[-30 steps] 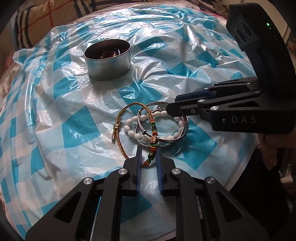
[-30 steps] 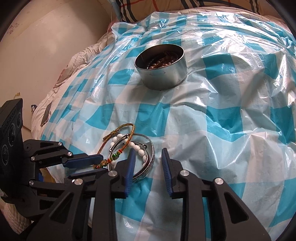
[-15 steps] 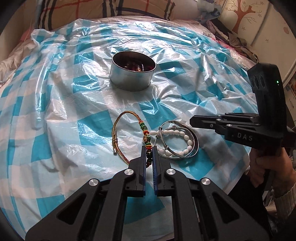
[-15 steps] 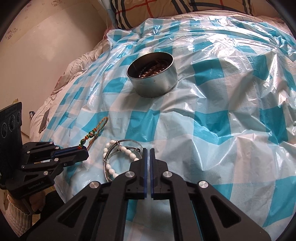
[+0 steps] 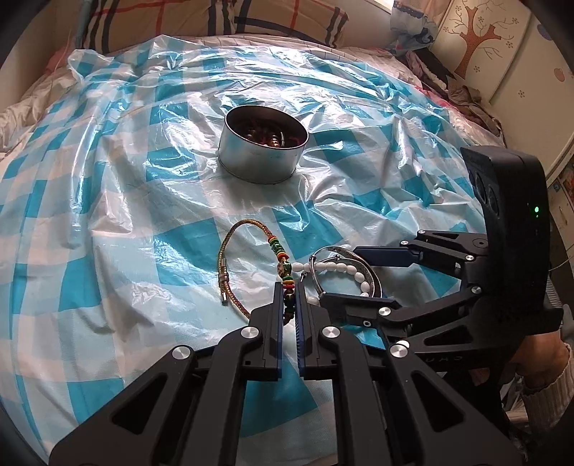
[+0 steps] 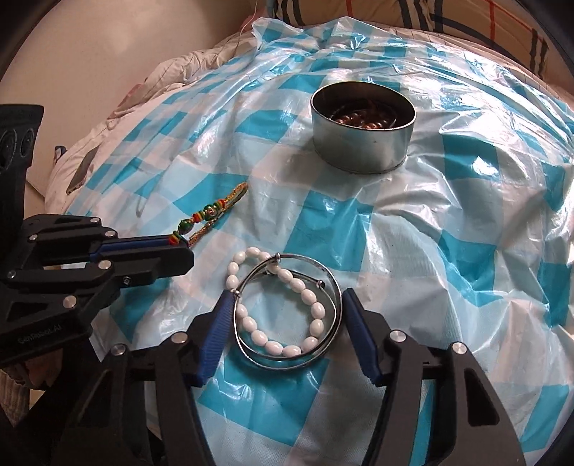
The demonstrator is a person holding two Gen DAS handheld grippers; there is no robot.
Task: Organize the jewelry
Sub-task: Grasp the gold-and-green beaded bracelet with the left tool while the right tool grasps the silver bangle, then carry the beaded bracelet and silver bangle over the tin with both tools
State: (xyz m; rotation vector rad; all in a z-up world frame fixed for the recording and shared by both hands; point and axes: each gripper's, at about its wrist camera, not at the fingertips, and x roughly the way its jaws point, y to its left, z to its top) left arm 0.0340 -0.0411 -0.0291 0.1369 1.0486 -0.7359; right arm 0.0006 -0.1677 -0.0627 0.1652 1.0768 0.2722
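We work over a bed covered w/ a blue-and-white checked plastic sheet (image 5: 107,200). Our left gripper (image 5: 288,297) has its jaws pressed nearly together, pinching the near end of the gold cord bracelet (image 5: 229,251) at its green/red/yellow beads; the rest of the cord loops out on the sheet ahead & to the left, metal clasp end lying free. In the right wrist view the same gripper (image 6: 179,247) comes in from the left w/ the beaded end clamped at its tip, cord trailing away toward the tin.

Our right gripper (image 6: 285,315) has its jaws spread wide, one on either side of the silver bangle (image 6: 333,297). The white bead bracelet (image 6: 247,322) lies mostly inside the bangle, w/ its far-left part poking out past the rim. Both rest flat on the sheet; we can't tell whether the pads (image 6: 219,322) touch the bangle or sit just beside it.

Round metal tin (image 5: 258,161) stands upright farther back, well apart from the bracelets, w/ brownish beads & other jewelry inside. Plaid pillow (image 5: 287,18) at the far edge of the bed.
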